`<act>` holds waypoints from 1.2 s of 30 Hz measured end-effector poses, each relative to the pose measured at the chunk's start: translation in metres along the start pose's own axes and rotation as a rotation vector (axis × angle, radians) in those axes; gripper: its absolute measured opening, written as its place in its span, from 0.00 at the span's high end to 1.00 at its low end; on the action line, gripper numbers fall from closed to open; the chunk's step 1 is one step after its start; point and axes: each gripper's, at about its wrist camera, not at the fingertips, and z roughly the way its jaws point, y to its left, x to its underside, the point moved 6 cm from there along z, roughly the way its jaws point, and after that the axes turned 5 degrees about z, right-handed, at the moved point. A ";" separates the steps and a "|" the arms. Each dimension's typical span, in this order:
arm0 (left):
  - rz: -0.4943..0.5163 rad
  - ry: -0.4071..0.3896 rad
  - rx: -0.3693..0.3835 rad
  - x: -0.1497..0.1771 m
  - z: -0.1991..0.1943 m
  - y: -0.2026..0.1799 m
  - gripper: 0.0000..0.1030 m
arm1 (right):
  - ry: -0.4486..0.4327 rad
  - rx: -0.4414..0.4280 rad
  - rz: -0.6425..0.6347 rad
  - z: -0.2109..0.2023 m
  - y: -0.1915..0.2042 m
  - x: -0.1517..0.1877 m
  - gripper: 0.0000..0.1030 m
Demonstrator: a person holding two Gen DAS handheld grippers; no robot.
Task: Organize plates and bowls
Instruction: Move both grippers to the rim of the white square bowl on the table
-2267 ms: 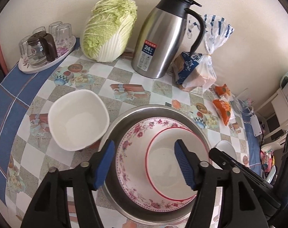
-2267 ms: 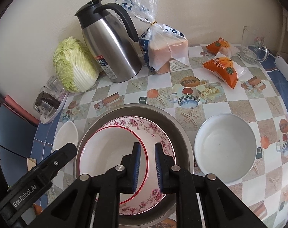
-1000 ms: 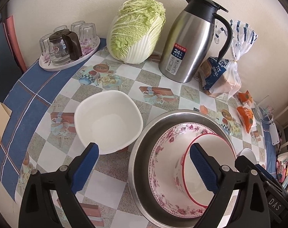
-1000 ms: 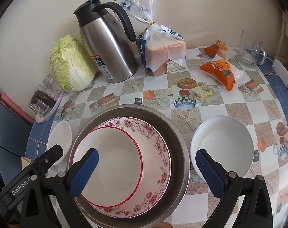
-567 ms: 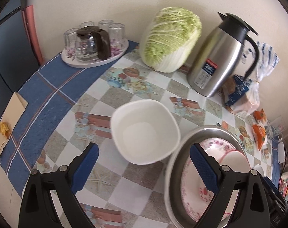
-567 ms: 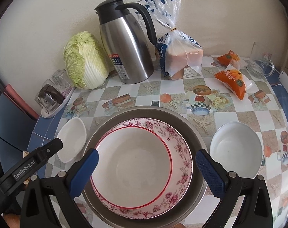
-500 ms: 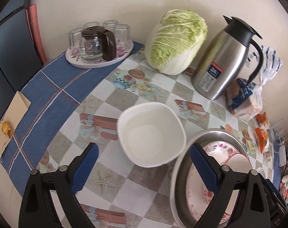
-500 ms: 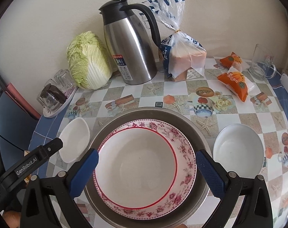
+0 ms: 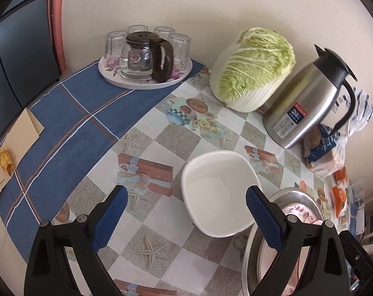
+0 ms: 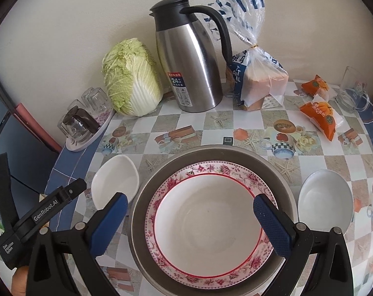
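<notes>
Red-rimmed bowl (image 10: 208, 222) nested in floral plate (image 10: 159, 197), inside steel basin (image 10: 280, 172).

Even, soft daylight; shadows were weak. Mild glare showed on the steel thermos (image 10: 190, 56). Heavy fisheye bending and black vignette at corners; focus was sharp.

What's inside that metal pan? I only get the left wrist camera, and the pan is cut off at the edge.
Observer: A flowered plate lies in the metal pan, with a red-rimmed bowl nested on it.
Operator: Are there more bowls I can't see?
Observer: Yes, a round white bowl sits on the table beside the pan, opposite your squarish bowl.
Operator: Is the other gripper holding anything?
Observer: No, the right gripper is open, over the red-rimmed bowl.
</notes>
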 end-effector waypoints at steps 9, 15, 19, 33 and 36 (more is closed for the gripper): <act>-0.116 -0.003 0.037 -0.003 0.018 0.035 0.06 | 0.050 -0.060 -0.105 0.008 0.059 -0.022 0.00; -0.176 0.018 0.059 0.000 0.033 0.050 0.06 | 0.088 -0.002 -0.175 0.029 0.083 -0.030 0.01; -0.163 0.046 0.076 0.003 0.043 0.048 0.06 | 0.131 0.014 -0.192 0.050 0.093 -0.030 0.13; -0.160 0.118 0.192 0.010 0.070 0.032 0.06 | 0.209 0.079 -0.233 0.100 0.102 -0.017 0.52; -0.158 0.144 0.220 0.014 0.078 0.025 0.09 | 0.219 0.100 -0.253 0.111 0.103 -0.014 0.60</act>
